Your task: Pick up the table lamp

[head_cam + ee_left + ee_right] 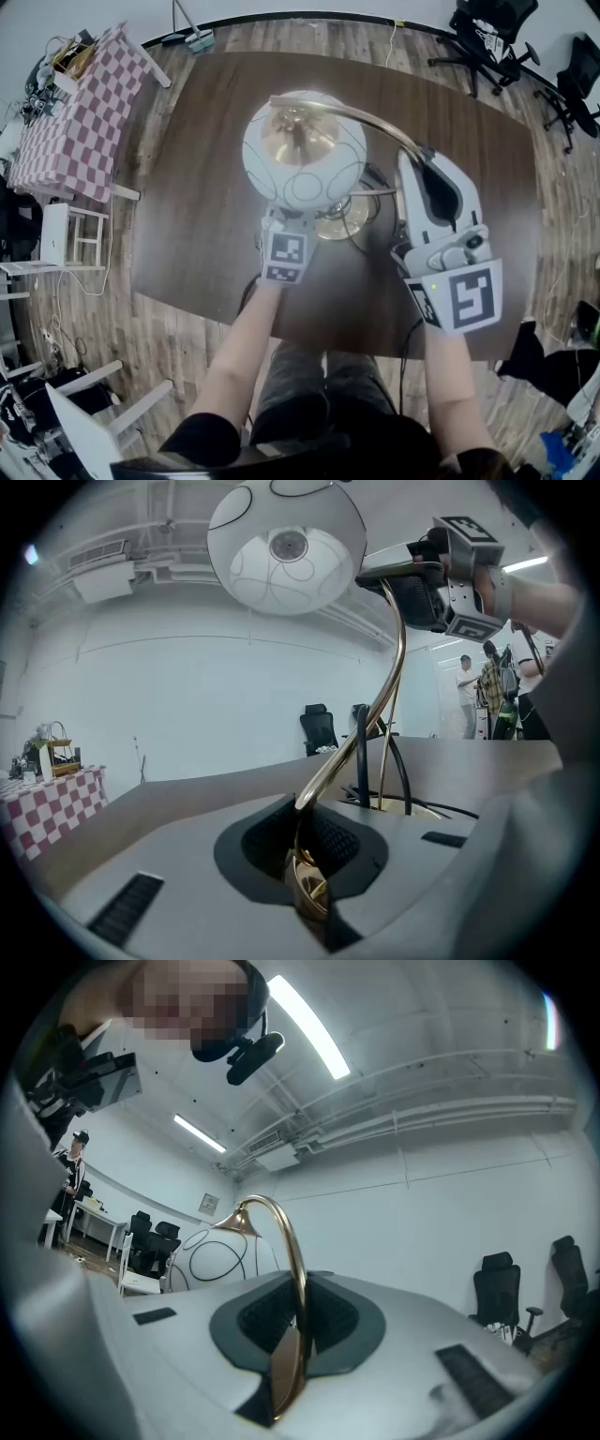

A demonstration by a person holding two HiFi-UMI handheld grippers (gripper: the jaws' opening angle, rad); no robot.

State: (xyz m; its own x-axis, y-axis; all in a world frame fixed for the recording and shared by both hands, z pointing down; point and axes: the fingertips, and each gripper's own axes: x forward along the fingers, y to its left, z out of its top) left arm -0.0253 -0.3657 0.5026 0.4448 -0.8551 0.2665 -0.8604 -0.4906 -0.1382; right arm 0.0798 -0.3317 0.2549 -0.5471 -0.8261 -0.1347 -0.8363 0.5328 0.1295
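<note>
Left gripper view: L gripper (307, 897) tight on table lamp (286, 550) stem (398, 658); R gripper (286, 1372) tight on its upper curve.

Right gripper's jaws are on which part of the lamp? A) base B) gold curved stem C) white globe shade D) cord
B: the right gripper clamps the gold stem, with the globe shade well beyond its jaws.

Dark table (202, 178), checkered cloth (80, 122), office chairs (489, 36)
</note>
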